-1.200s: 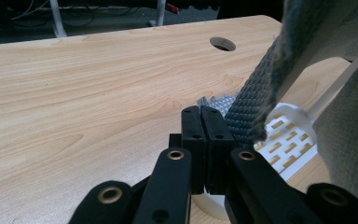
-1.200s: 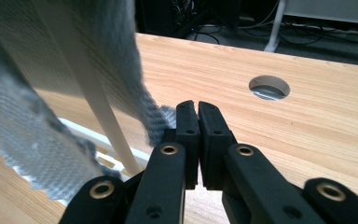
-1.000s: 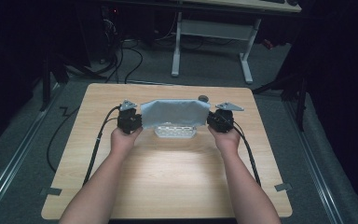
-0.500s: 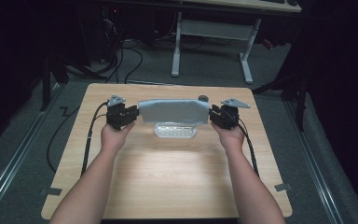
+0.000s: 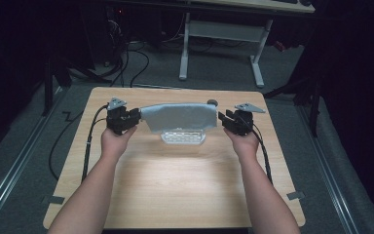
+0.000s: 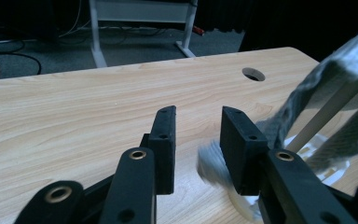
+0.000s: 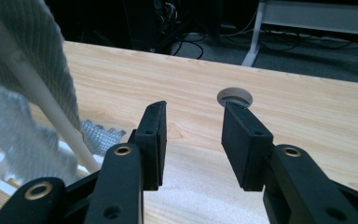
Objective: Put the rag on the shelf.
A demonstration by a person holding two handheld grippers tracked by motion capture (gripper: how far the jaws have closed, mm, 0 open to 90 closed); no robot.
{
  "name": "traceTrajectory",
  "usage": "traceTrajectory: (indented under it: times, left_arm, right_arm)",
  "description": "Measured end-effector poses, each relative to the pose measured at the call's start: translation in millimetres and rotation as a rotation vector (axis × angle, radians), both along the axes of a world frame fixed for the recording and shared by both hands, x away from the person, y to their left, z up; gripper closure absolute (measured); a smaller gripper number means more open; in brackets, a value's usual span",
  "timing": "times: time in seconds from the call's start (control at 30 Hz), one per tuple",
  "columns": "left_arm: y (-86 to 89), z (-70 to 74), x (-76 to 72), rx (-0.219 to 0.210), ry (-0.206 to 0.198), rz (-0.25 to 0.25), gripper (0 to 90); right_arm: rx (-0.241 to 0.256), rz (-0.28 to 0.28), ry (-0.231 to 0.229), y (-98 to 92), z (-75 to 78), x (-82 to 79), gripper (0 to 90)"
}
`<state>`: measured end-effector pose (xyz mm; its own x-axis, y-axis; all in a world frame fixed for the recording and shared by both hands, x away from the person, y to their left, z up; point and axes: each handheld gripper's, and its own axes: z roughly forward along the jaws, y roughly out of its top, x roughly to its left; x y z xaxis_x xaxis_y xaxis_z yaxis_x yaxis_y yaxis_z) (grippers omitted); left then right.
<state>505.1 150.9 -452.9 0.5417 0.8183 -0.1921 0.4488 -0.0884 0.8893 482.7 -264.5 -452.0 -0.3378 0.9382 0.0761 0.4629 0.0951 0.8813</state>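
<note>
A grey knitted cloth (image 5: 179, 117) hangs over a white rack (image 5: 183, 138) at the middle back of the wooden table (image 5: 175, 185). My left gripper (image 5: 135, 117) is just off the cloth's left end, open. In the left gripper view the left gripper (image 6: 198, 114) has its jaws apart, and the cloth (image 6: 335, 70) and a white rod (image 6: 324, 114) show at the right; a blurred bit of cloth lies low by the right jaw. My right gripper (image 5: 222, 118) stands open off the cloth's right end. In the right gripper view the right gripper (image 7: 193, 109) holds nothing, with the cloth (image 7: 32, 60) at the left.
A round cable hole (image 5: 212, 103) sits in the table behind the cloth, also seen as the hole (image 7: 234, 97) ahead of the right jaws. Bare tabletop lies in front of the rack. A white desk frame (image 5: 221, 39) and cables stand on the floor beyond.
Both grippers have drawn outward from the cloth's ends, the left one farther left, the right one farther right. The cloth stays draped on the rack.
</note>
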Motion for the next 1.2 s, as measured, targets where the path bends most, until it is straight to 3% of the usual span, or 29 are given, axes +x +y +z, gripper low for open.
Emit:
traceTrajectory:
  times: [0.4, 0.6, 0.73, 0.8, 0.9, 0.97, 1.03, 1.13, 1.2]
  left_arm:
    - [3.3, -1.1, -0.1, 0.013, -0.001, 0.01, 66.1]
    - [17.6, -4.2, -2.9, -0.002, 0.003, 0.05, 62.8]
    - [24.7, -4.4, -6.8, 0.01, -0.002, 0.059, 61.2]
    - [30.1, -4.6, -11.2, 0.011, -0.006, 0.058, 60.0]
    - [40.3, -6.3, -24.7, 0.024, -0.023, 0.064, 58.7]
    - [46.2, -7.9, -35.9, 0.029, -0.031, 0.067, 55.1]
    - [52.6, -11.2, -51.9, 0.033, -0.043, 0.071, 51.8]
    - [60.3, -16.7, -80.8, 0.048, -0.071, 0.07, 47.9]
    - [64.6, -21.0, -100.6, 0.041, -0.066, 0.059, 46.7]
  right_arm:
    - [-0.024, -0.003, 0.035, 0.3, -9.3, -0.2, 59.5]
    - [-0.041, -0.003, 0.036, -3.4, -9.5, -2.1, 58.4]
    - [-0.036, -0.014, 0.021, -8.7, -11.5, -6.1, 58.6]
    - [-0.04, -0.013, 0.036, -12.1, -13.1, -9.6, 58.2]
    - [-0.055, -0.004, 0.043, -16.2, -12.6, -16.8, 57.3]
    - [-0.046, 0.004, 0.021, -19.0, -10.7, -27.7, 57.2]
    - [-0.063, 0.018, 0.024, -20.3, -8.3, -36.0, 55.9]
    - [-0.084, 0.044, -0.015, -21.8, -4.5, -55.8, 54.3]
    - [-0.094, 0.048, -0.024, -20.4, -2.9, -70.6, 52.4]
